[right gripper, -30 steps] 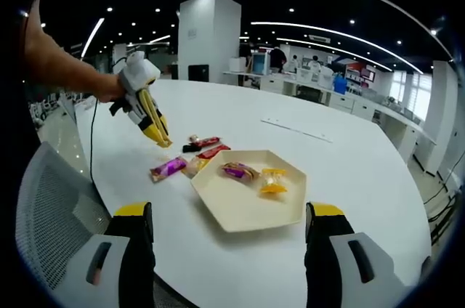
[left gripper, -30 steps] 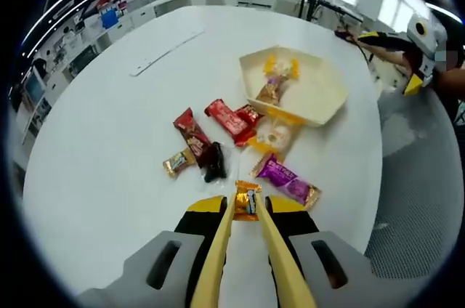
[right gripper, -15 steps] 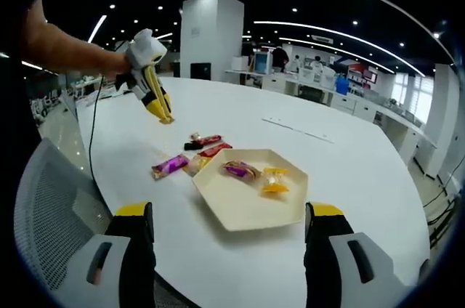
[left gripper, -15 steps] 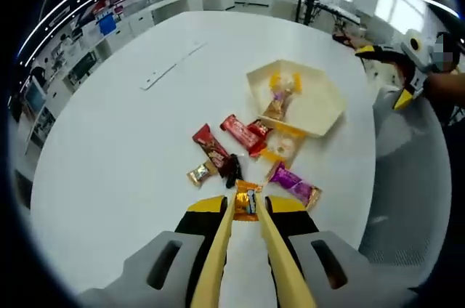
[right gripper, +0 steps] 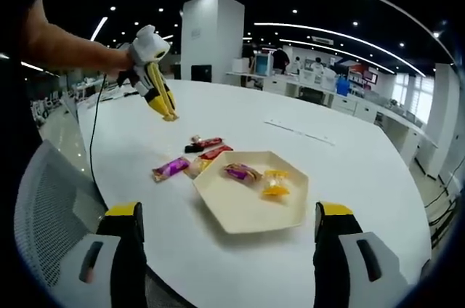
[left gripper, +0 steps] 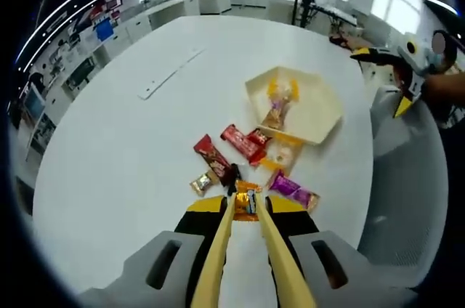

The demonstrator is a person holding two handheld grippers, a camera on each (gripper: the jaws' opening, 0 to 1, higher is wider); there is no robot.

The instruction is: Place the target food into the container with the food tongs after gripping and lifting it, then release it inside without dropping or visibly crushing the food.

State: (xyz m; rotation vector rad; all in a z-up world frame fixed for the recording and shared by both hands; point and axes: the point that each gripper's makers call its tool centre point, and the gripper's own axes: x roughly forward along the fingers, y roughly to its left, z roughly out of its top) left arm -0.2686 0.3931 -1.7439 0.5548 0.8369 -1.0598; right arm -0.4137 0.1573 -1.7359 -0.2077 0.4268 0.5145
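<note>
Left gripper view: your left gripper (left gripper: 246,203) has the yellow tongs (left gripper: 218,257) squeezed, tips pinching a small orange-wrapped candy (left gripper: 247,200), held up in the air above the loose pile near the tabletop (left gripper: 116,141) edge closest to you. Candy looks light, w/ a slick crinkly wrapper and prob a soft or brittle middle, so it can slide out if you ease off and dent if you clamp harder. Hold seems to be on the wrapper body; keep it there, not on a twisted end.

Container (left gripper: 320,108) is a cream hexagonal tray further in from that edge, beyond the red bars (left gripper: 243,142) and the purple packet (left gripper: 293,190); two wrapped pieces already lie in it, w/ free floor beside them.

Right gripper view: right gripper (right gripper: 227,250) fingers spread wide, nothing between them, low at the tabletop edge by the tray (right gripper: 247,213). Left gripper (right gripper: 161,103) hangs high over the tabletop's left side.

Surface is smooth, glossy white, round-edged; open office w/ desks beyond.
</note>
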